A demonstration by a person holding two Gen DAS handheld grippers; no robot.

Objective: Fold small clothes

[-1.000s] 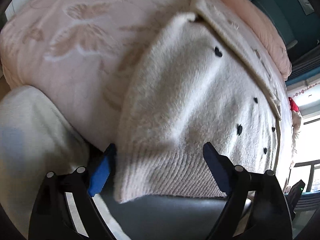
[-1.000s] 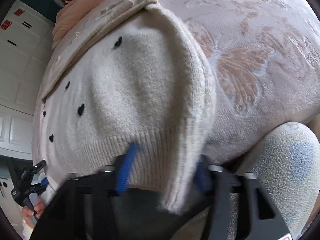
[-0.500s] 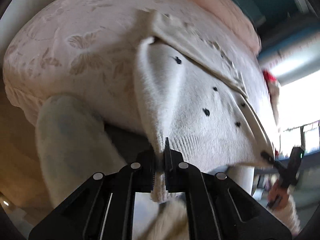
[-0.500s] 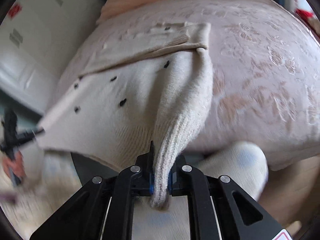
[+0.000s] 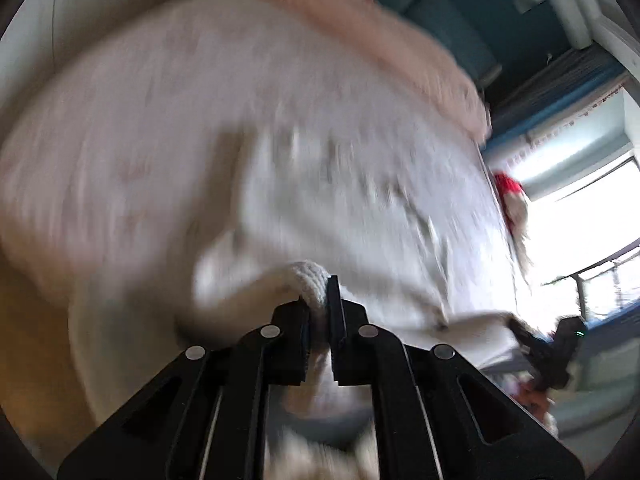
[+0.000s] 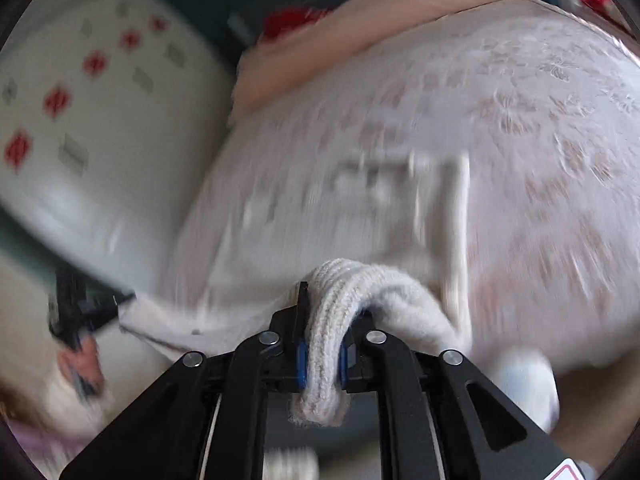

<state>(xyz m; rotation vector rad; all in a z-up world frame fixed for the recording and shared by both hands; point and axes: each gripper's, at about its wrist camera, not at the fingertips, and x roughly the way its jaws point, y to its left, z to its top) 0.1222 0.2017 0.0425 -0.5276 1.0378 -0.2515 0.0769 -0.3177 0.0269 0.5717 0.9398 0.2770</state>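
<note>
A cream knitted sweater (image 5: 360,200) with small black hearts lies on the pink bed, blurred by motion. My left gripper (image 5: 320,316) is shut on the ribbed hem at one lower corner and holds it lifted. My right gripper (image 6: 324,344) is shut on the ribbed hem (image 6: 324,360) at the other lower corner, the knit bunched over its fingers. The sweater (image 6: 360,208) stretches away from both grippers across the bed. The right gripper also shows at the right edge of the left wrist view (image 5: 552,356), and the left one at the left edge of the right wrist view (image 6: 76,312).
The pink bedspread (image 6: 540,128) with butterfly pattern covers the bed. A peach pillow or folded blanket (image 6: 360,28) lies at its far end. A white wardrobe (image 6: 80,120) stands to the left in the right wrist view. A bright window (image 5: 580,220) is at the right in the left wrist view.
Both grippers closed on the hem corners a second ago. Since then they have lifted the hem and moved it up and forward over the sweater; both views are motion-blurred.
</note>
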